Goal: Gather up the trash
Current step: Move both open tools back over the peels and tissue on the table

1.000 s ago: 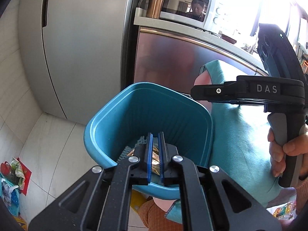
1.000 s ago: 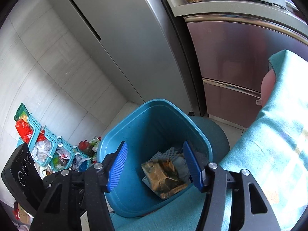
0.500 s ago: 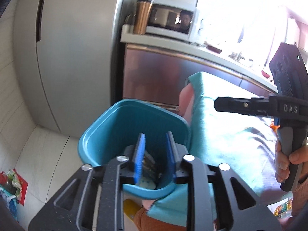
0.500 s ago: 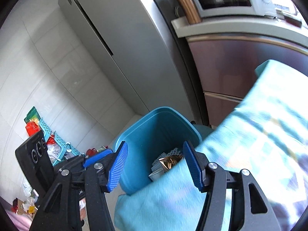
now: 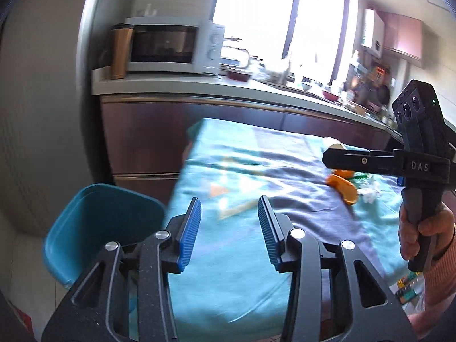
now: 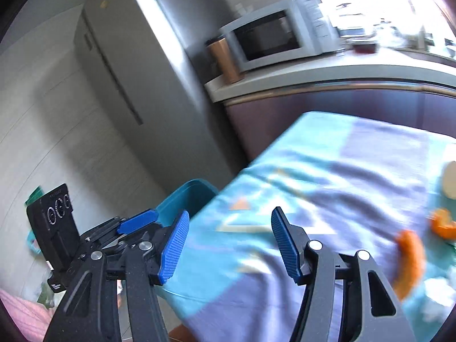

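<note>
Both tongs empty after a drop: the left gripper (image 5: pixel 229 228), jaws just opened, and the right gripper (image 6: pixel 229 245), jaws apart, should approach low over the tablecloth (image 5: pixel 256 171) toward the orange peel (image 5: pixel 343 189) at right, bin (image 5: pixel 94 228) lower left.

The left gripper (image 5: pixel 229 228), its jaws just opened and holding nothing, hangs over the turquoise tablecloth (image 5: pixel 256 165) beside the blue bin (image 5: pixel 94 222), orange peels (image 5: pixel 343 189) farther along.
</note>
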Demonstrator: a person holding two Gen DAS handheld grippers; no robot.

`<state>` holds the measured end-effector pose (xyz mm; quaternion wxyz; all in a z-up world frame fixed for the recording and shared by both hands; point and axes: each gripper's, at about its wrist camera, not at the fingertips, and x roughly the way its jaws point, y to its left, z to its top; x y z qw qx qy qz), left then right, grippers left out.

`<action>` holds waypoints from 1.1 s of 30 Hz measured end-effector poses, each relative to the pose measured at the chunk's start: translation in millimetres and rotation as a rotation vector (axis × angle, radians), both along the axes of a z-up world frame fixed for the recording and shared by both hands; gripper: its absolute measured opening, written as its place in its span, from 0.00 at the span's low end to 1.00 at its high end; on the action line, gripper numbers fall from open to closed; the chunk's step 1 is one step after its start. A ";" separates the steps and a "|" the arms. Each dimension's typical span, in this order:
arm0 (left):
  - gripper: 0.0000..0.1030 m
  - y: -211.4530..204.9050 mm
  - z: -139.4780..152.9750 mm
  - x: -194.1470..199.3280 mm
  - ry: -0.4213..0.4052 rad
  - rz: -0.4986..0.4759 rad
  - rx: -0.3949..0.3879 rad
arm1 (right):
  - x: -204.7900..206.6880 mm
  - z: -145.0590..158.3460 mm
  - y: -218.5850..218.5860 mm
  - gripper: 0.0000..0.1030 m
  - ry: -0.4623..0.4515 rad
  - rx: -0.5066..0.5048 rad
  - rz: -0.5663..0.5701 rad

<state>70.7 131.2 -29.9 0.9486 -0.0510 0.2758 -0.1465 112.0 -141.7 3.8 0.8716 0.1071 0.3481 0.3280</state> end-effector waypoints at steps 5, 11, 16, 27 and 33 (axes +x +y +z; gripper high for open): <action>0.40 -50.9 1.7 3.7 0.000 -0.102 0.018 | -9.6 0.7 -64.3 0.56 -0.006 -0.007 -0.142; 0.40 -99.4 1.3 17.3 0.010 -0.197 0.025 | -6.5 -5.4 -127.1 0.56 -0.003 -0.017 -0.283; 0.40 -135.2 6.4 28.9 0.008 -0.258 0.035 | 2.5 -9.6 -172.0 0.56 -0.003 -0.024 -0.369; 0.42 -208.8 1.4 46.1 0.037 -0.392 0.077 | 6.3 -25.1 -224.3 0.56 0.031 0.020 -0.444; 0.42 -237.3 -20.2 63.2 0.101 -0.404 0.128 | -3.5 -43.7 -226.7 0.56 0.093 0.038 -0.422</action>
